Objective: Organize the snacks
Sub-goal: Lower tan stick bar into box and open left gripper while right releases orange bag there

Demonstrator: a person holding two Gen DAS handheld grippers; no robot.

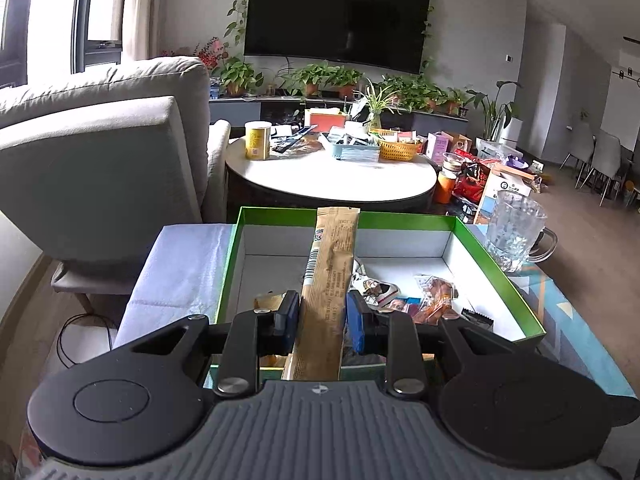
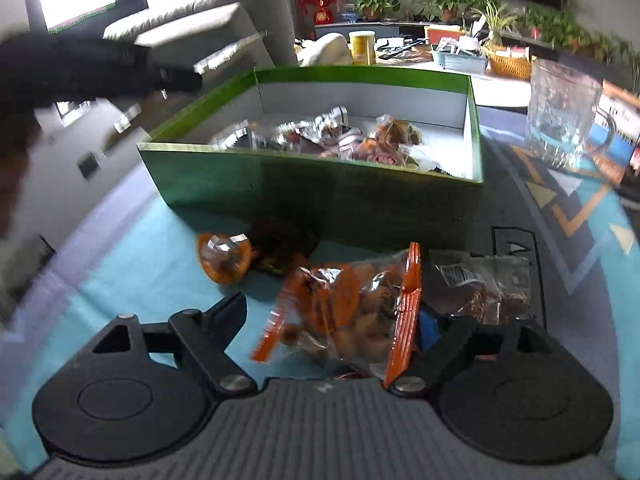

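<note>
My left gripper [image 1: 322,312] was clamped on a long tan snack stick [image 1: 330,272], the two blue pads [image 1: 289,318] pressing its lower part from either side. The stick rose toward twelve o'clock from my fingers and stood over the near half of the green box [image 1: 500,268], its top end reaching past the far rim in that view. Inside the box, at about two o'clock from the stick, lay a small heap of wrapped snacks [image 1: 404,296] on the white floor. A glass mug [image 1: 516,232] stood just outside the box's far right corner, on the patterned mat [image 1: 576,320].

My right gripper [image 2: 332,320] had its jaws spread wide and gripped nothing. An orange-edged clear bag of snacks [image 2: 344,312] lay between them on the blue mat [image 2: 132,256]; I could not tell whether the right-hand finger touched its orange seam. At one o'clock from that bag lay another clear packet [image 2: 484,284] with a barcode label, close beside it. At eleven o'clock sat a small round orange snack [image 2: 224,258], with a dark wrapper [image 2: 280,248] just next to it, both close against the box's near wall [image 2: 312,192]. The view was blurred. The box there held a pile of silver and brown wrapped pieces [image 2: 328,136], and the mug [image 2: 564,116] stood at two o'clock.
</note>
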